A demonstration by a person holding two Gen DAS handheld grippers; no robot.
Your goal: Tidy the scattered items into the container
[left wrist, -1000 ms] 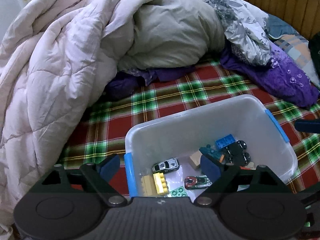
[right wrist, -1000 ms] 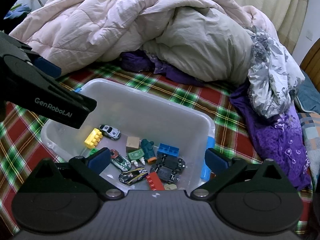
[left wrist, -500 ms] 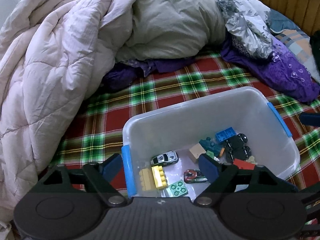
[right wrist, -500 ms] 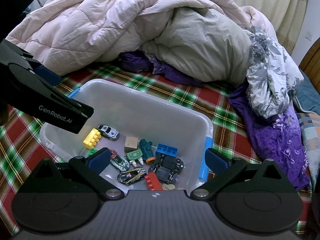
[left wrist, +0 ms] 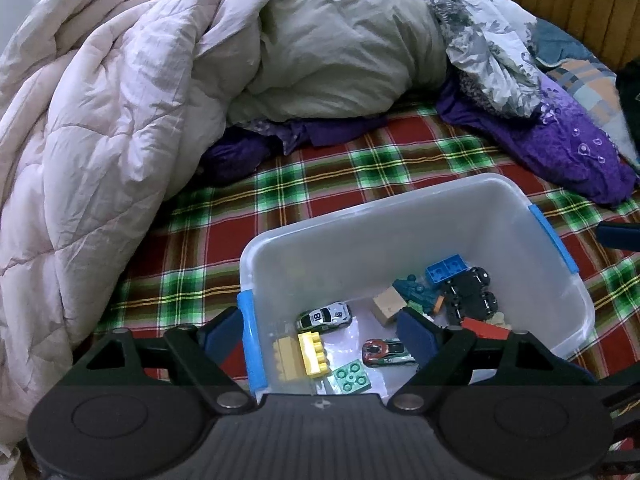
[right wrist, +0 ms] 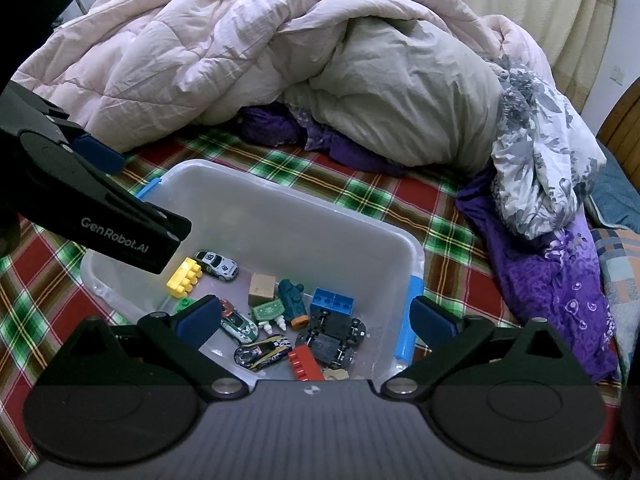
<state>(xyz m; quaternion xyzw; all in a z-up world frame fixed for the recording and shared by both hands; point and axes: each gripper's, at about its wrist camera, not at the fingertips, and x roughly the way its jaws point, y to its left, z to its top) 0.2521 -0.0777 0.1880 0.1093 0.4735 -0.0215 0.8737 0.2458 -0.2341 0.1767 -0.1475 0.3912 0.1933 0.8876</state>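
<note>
Through the left wrist camera, the left gripper [left wrist: 320,330] is hanging with its blue-padded fingers spread wide and holding nothing, straddling the near-left corner of the translucent rectangular plastic container with blue clip handles [left wrist: 400,216]. The container is sitting on the red-and-green plaid bedsheet [left wrist: 320,172]. Inside, on its smooth floor, a white toy car numbered 18 [left wrist: 325,316] is lying toward 9 o'clock, a studded yellow plastic brick [left wrist: 314,354] toward 7 o'clock, a red toy car [left wrist: 384,352] at 6 o'clock, a plain wooden cube [left wrist: 386,309] near the centre, and a blue two-stud brick [left wrist: 446,270] toward 2 o'clock. A puffy, creased pale-pink quilted duvet [left wrist: 100,120] is heaping up at 10 o'clock.

Through the right wrist camera, the right gripper [right wrist: 316,318] is likewise gaping apart and empty over the container's near edge. The left gripper's black arm is reaching in at 9 o'clock. A black-and-yellow toy car [right wrist: 262,352] and a ridged red brick [right wrist: 304,364] are lying at 6 o'clock of the bin. Crumpled glossy purple fabric [right wrist: 560,280] is spreading at 3 o'clock.
</note>
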